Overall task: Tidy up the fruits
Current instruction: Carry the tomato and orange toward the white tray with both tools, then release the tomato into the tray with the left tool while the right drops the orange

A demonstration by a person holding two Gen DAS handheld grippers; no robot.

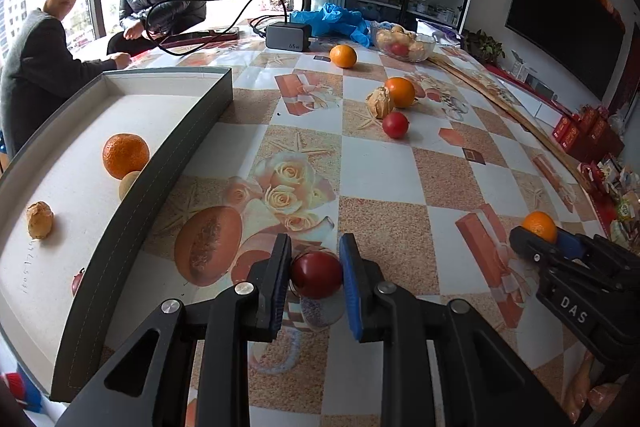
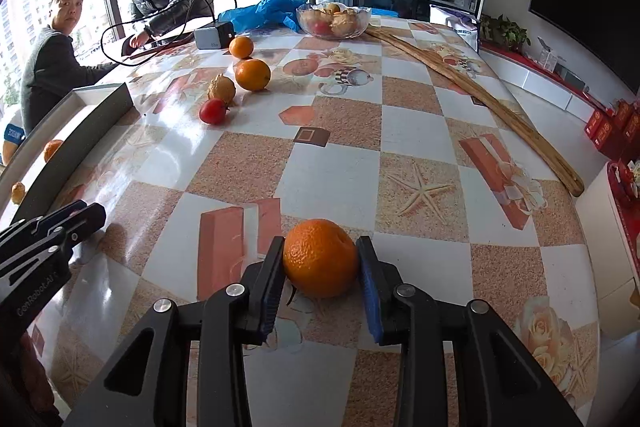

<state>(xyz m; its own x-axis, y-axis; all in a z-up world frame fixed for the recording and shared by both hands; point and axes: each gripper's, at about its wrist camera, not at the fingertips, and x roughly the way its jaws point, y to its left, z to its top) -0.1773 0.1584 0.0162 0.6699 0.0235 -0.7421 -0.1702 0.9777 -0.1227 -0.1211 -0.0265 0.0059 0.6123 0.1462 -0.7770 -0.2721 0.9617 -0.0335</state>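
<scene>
My left gripper point(image 1: 316, 275) is shut on a dark red fruit point(image 1: 316, 274), just above the table. My right gripper point(image 2: 320, 263) is shut on an orange point(image 2: 320, 258); it also shows at the right of the left wrist view point(image 1: 540, 226). A grey shallow box point(image 1: 192, 147) at the left holds an orange point(image 1: 125, 155), a pale round fruit point(image 1: 129, 183), a brown wrinkled fruit point(image 1: 39, 220) and a red fruit point(image 1: 77, 281) by its near wall. Loose on the table lie two oranges point(image 1: 343, 56) point(image 1: 400, 92), a brown wrinkled fruit point(image 1: 379, 102) and a red fruit point(image 1: 395, 125).
A glass bowl point(image 1: 402, 41) of fruit, a blue plastic bag point(image 1: 336, 19) and a grey charger point(image 1: 288, 37) with black cable stand at the far end. A long wooden stick point(image 2: 460, 83) lies along the right. Two people point(image 1: 44, 59) sit at the far left.
</scene>
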